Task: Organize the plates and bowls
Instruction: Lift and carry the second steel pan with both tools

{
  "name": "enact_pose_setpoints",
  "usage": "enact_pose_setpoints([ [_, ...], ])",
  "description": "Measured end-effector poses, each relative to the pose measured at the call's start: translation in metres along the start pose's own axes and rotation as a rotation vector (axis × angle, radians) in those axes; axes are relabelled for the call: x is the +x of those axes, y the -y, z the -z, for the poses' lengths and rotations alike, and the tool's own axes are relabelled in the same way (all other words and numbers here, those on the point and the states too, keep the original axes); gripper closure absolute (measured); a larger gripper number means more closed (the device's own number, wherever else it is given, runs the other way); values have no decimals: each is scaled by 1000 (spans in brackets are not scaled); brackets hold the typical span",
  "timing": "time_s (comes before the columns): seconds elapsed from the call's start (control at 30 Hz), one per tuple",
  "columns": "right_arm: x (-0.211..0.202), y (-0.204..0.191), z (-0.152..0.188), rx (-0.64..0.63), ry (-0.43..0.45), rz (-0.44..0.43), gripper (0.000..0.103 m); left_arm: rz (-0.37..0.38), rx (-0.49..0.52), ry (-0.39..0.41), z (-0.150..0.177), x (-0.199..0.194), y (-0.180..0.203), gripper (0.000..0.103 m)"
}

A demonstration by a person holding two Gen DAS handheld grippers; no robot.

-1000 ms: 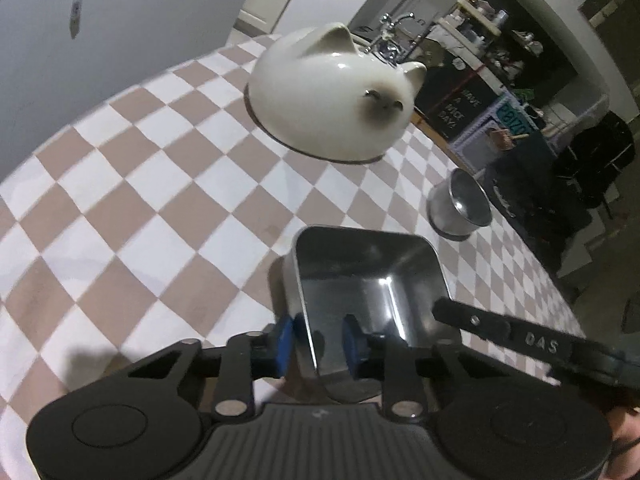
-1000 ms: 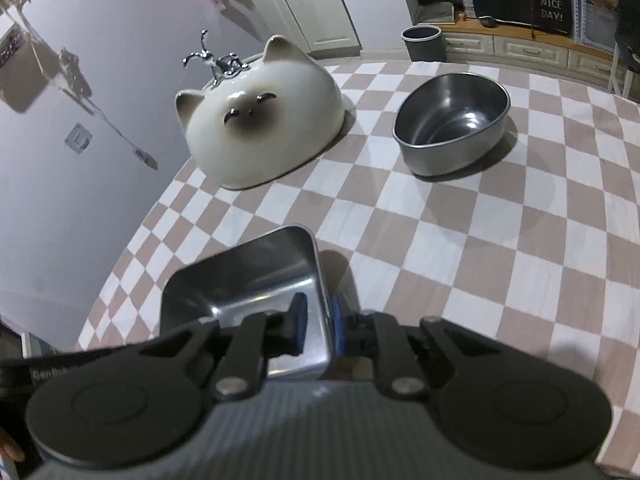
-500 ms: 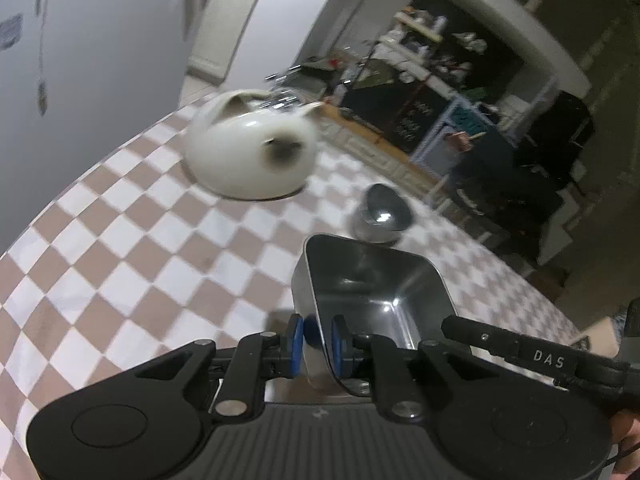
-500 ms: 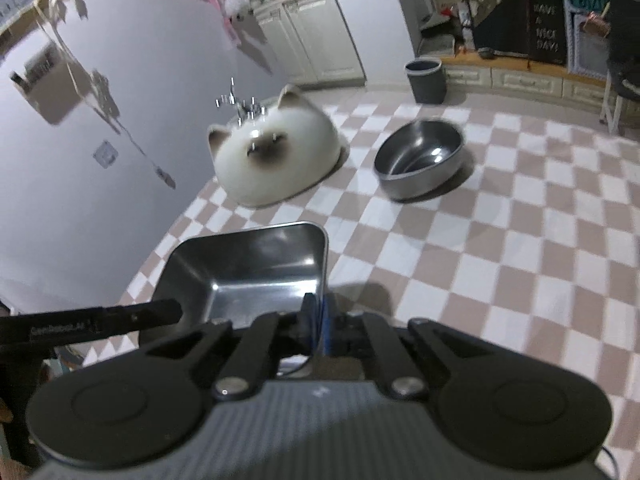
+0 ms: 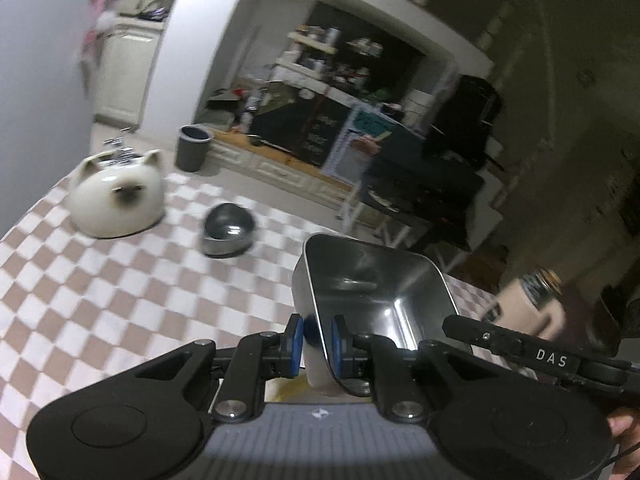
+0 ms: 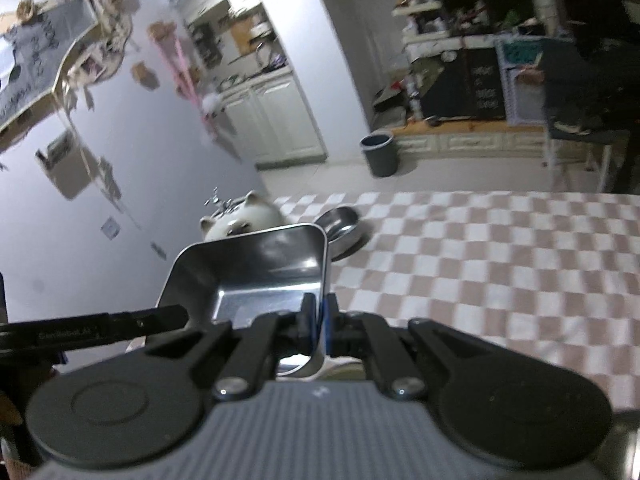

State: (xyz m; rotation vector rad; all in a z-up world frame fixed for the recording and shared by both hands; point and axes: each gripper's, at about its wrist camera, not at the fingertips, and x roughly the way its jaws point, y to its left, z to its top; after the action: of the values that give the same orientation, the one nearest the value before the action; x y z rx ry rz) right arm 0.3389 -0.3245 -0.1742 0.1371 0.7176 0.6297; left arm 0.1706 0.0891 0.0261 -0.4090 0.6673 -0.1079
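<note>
Left wrist view: the left gripper (image 5: 314,340) has its blue fingers (image 5: 295,340) pinched on the near left wall of one square steel tray (image 5: 372,284), which sits in the lower centre of the frame, lifted and tilted with its open side toward the camera. The right gripper (image 5: 456,326) reaches in from the lower right as a black bar touching the tray's right rim. On the checkered desk (image 5: 100,300), one white cat-shaped bowl (image 5: 118,202) lies upside down at the middle left, and one round steel bowl (image 5: 229,230) stands just right of it, apart from it. A broad stretch of bare cloth fills the lower left, between these two bowls and the tray. The desk's far edge runs behind the bowls; one grey bin (image 5: 193,148) stands on the floor beyond it.

Right wrist view: the right gripper (image 6: 319,322) has its fingers (image 6: 308,320) closed narrow on the tray's (image 6: 256,268) right wall, at the lower centre. The left gripper (image 6: 176,316) enters from the left edge, meeting the tray's left rim. The cat bowl (image 6: 244,222) and the round steel bowl (image 6: 344,226) peek out just above the tray. The desk (image 6: 500,272) spreads bare across the right half, its far edge straight across mid-frame, with the bin (image 6: 379,153) on the floor behind.
</note>
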Motion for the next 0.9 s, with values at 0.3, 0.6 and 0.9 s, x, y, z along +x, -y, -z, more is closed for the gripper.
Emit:
enact_pose_setpoints([
  [0.3,-89,74,34,114,108,118,98,99,120,-58,31,26,102,88],
  [0.6,-125,160,87,276,103,259,98,165,216,-182,84,99,174,88],
  [0.9,-110,204,107,350,44,374,98,157,280,-302,124,155,198,88],
])
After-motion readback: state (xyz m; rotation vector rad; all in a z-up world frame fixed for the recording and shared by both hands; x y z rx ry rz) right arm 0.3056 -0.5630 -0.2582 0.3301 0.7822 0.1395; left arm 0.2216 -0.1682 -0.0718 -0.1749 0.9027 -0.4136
